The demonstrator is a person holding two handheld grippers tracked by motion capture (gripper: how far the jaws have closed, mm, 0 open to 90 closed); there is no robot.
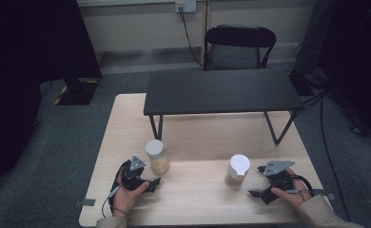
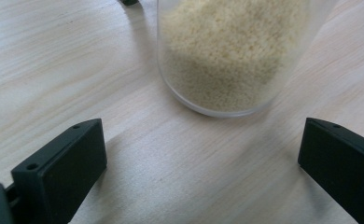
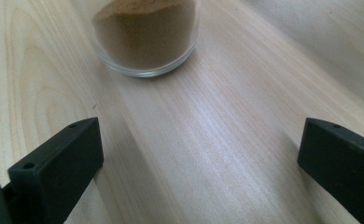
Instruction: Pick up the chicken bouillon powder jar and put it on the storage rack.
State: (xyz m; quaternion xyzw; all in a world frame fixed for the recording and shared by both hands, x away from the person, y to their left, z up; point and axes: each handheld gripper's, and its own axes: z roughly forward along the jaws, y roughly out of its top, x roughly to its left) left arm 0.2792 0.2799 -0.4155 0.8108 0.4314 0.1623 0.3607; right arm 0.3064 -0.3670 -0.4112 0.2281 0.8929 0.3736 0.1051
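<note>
**Both grippers lining up on their jars, neither yet gripping**

The left gripper (image 1: pixel 151 183) is resting low at the lower left of the high view, its jaws standing wide apart with bare wood between them. In the left gripper view those jaws are sitting at the two bottom corners, and the clear glass jar of pale yellow grains (image 2: pixel 231 56) is standing just ahead of them at the upper centre, apart from both. In the high view the same jar (image 1: pixel 156 156), with its white lid, is sitting just above and right of that gripper.

The right gripper (image 1: pixel 258 192) is lying at the lower right of the high view, its jaws likewise spread and holding nothing. In the right gripper view the clear glass jar of brown powder (image 3: pixel 145 35) is standing farther off, at the upper left of the frame, off the line between the jaws. From above, this white-lidded jar (image 1: pixel 237 172) is sitting just left of the gripper.

Both jars are standing upright on the light wooden table (image 1: pixel 198 197), below the low black bench-like shelf (image 1: pixel 221 90).

The step in hand appears to be the approach. The next move likely calls for each gripper advancing until its jar sits between the jaws, the right one swinging towards its jar first, then closing gently on the round glass.

No label, brand or writing is readable on either jar.
</note>
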